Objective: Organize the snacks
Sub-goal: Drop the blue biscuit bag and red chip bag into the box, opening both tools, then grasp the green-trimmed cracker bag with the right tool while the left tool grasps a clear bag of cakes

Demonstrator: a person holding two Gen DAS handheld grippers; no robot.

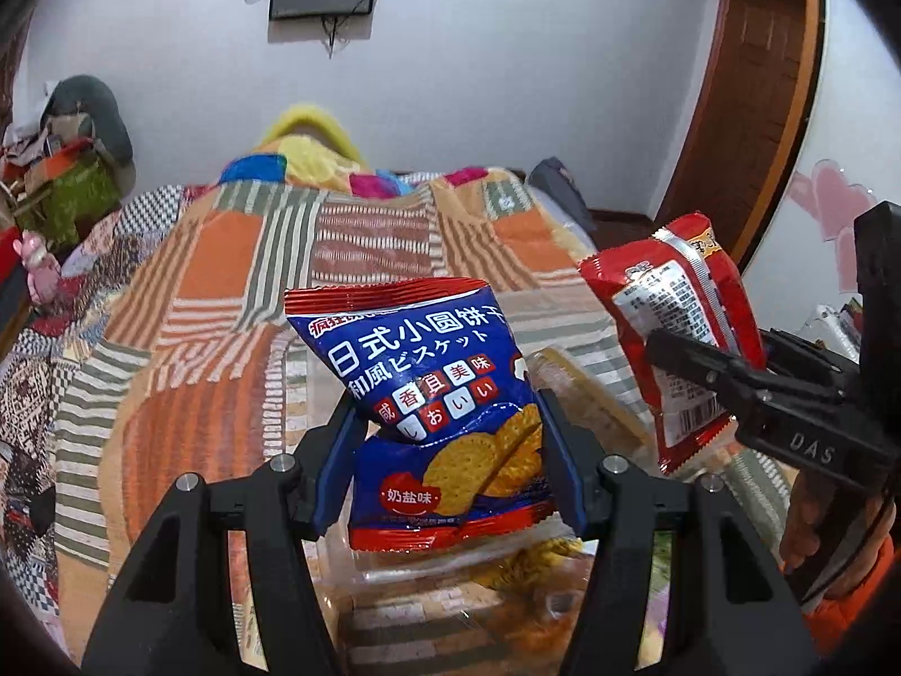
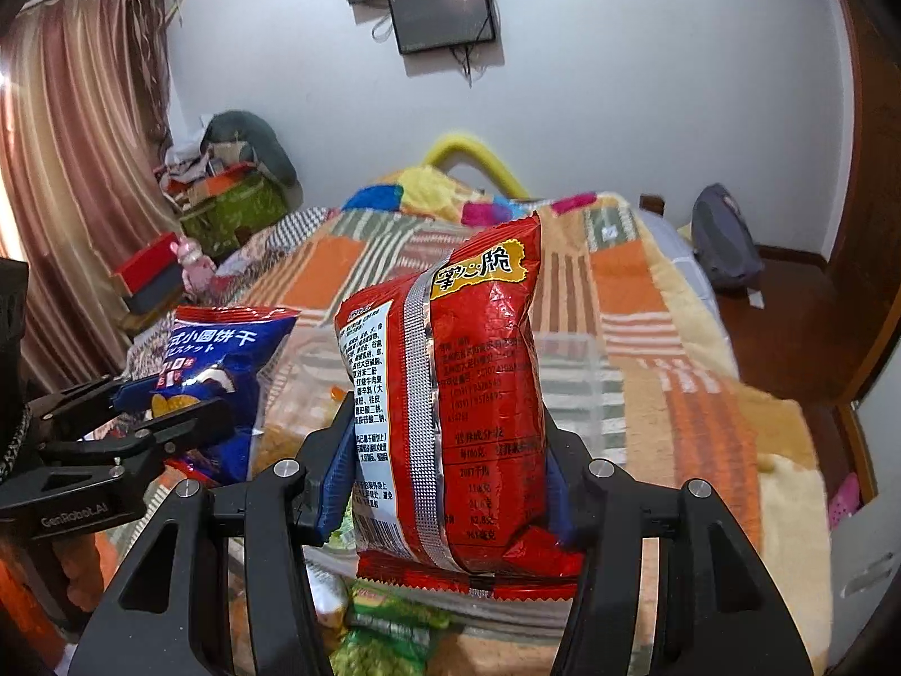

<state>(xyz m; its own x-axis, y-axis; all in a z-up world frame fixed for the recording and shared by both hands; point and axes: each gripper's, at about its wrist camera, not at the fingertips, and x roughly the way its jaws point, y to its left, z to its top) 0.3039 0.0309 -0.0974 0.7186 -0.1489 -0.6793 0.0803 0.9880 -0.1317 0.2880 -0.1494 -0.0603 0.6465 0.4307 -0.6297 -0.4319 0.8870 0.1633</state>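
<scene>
A: Starting at the left. Left gripper (image 1: 447, 439) closed partway on the blue biscuit bag (image 1: 433, 394), both blue pads pressed into its lower half, bag upright and clear of the patchwork bedspread (image 1: 225, 293). Already dented at the waist where pinched.

B: Risk there: crushed biscuits if squeezed harder. Also a soft, air-filled pouch, so liable to slide out through the pads under a quick swing.

A: Moving right. Right gripper (image 2: 450, 479) likewise partly closed, clamped on the red snack bag (image 2: 450, 383), back panel and silver seam facing the camera. Held near the bottom, with most of the bag standing tall above the pads.

B: Top-heavy, then. Likely to flop or twist on any tilt of the wrist. Glossy foil too, so not much friction to count on.

A: Below and between the 2 bags: a clear plastic bin (image 2: 569, 360) on the bed, walls hard to make out against the stripes. More packets inside or beside it, a green one (image 2: 388, 625) nearest; which of the 2, impossible to tell.

B: Easy to misjudge that rim, being see-through. Could clip a wall with a finger, or drop a bag onto the edge and tip it out onto the bed.

A: And the 2 grippers close beside each other, not touching.

B: Collision hazard if both lowered toward the bin together. Safer 1 at a time, probably.
</scene>
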